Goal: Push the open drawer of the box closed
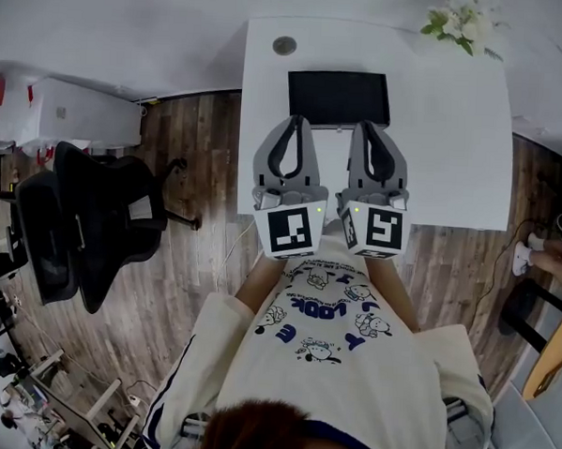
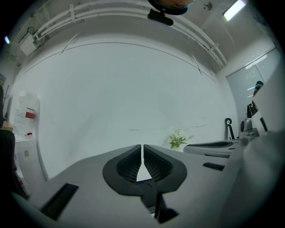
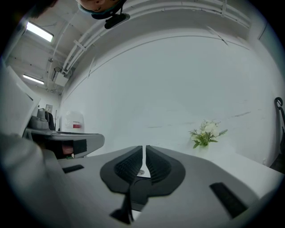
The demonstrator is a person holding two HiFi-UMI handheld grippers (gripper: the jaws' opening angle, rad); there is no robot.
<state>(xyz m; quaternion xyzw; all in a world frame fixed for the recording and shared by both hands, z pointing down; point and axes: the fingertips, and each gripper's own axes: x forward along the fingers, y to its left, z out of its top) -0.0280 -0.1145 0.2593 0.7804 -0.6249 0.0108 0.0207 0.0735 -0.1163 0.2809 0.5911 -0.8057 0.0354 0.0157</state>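
Clenched empty on both sides, left gripper (image 1: 293,126) and right gripper (image 1: 371,130), hovering over the white table (image 1: 453,162). Just ahead of the tips, the black box (image 1: 338,99); no telling its drawer from here. Best to go in straight, press squarely, push evenly.

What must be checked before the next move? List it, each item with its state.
1. Left gripper jaws together, nothing between: ok.
2. Right gripper jaws together, nothing between: ok.
3. Black box on the white table, ahead of both grippers: ok.
4. Drawer open, and on which side: cannot tell.
5. Box in sight in either gripper view: not ok; both show the wall and the flowers.
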